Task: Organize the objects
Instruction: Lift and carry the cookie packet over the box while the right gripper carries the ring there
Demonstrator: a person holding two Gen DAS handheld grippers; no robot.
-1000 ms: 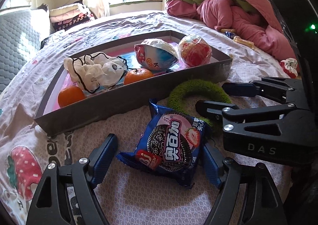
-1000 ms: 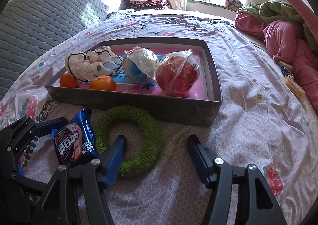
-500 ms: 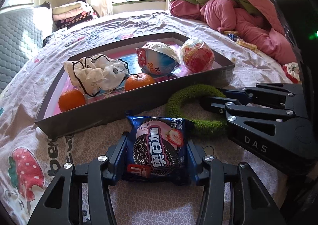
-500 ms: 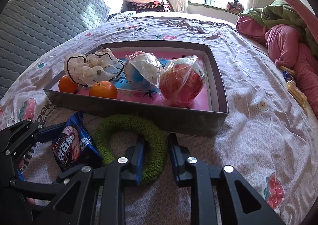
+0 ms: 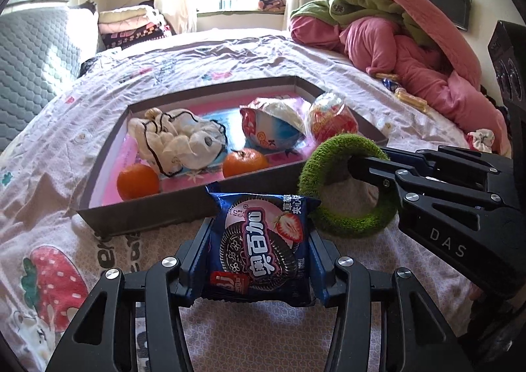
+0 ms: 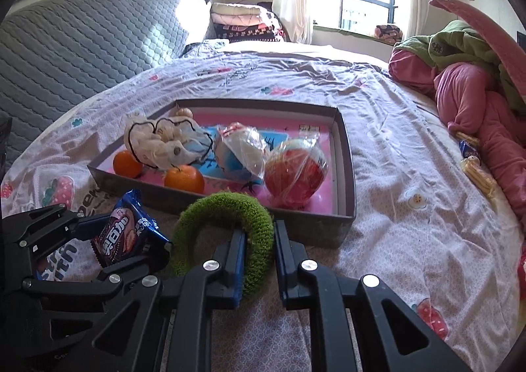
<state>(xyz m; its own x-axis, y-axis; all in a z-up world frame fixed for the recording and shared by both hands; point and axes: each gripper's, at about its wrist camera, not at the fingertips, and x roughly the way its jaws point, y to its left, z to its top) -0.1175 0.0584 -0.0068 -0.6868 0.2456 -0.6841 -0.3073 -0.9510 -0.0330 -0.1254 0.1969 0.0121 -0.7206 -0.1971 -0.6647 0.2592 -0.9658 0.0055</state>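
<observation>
Your work surface is the bed [image 6: 411,148], covered with a pale patterned sheet, with a heap of pink and green bedding [image 5: 394,33] at its far right corner. On the sheet in front of you lies a shallow grey tray [image 6: 345,155] with a pink floor. Inside it, a red wrapped ball [image 6: 296,171] sits by the tray's right wall, a blue-and-white wrapped ball [image 6: 240,155] is touching it on the left, a crumpled white cloth with black trim [image 6: 161,141] fills the left part, and two oranges [image 6: 184,178] rest against the near wall.

Your right gripper [image 6: 258,257] is clenched on the green fuzzy ring [image 6: 227,207], its jaws pinching the ring's right side; the ring is held upright, just in front of the tray's near wall. Your left gripper [image 5: 259,260] is clamped on the blue cookie packet [image 5: 263,240], squeezing it by both side edges, tilted up off the sheet and close to the tray's near wall, left of the ring.
</observation>
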